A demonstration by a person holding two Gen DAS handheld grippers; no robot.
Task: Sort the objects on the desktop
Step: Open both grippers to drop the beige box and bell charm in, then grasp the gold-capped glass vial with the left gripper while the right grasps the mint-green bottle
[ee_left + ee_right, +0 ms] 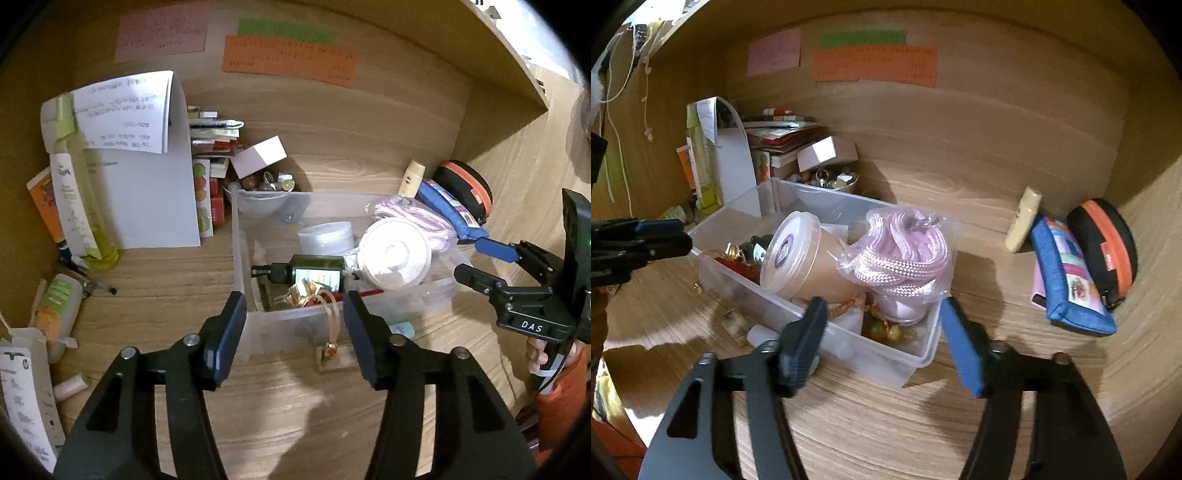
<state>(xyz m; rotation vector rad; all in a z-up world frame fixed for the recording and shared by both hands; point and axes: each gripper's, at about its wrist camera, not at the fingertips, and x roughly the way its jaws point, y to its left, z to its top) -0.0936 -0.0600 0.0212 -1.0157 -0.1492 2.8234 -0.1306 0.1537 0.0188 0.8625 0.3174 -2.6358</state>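
Note:
A clear plastic bin (258, 325) (908, 358) stands on the wooden desk. It holds a dark green bottle (317, 271), a lidded cup (395, 254) (798, 258), bagged pink cord (905, 254) and a gold ribbon (310, 293). My left gripper (295, 332) is open and empty, just in front of the bin's near wall. My right gripper (882, 339) is open and empty at the bin's right end; it also shows in the left wrist view (476, 262).
A blue pouch (1067, 280), an orange-black round case (1108, 251) and a cream tube (1023, 218) lie right of the bin. Books, a white folder (155, 192), a yellow bottle (81, 206) and a bowl of trinkets (831, 182) stand behind left. A small card (332, 356) lies before the bin.

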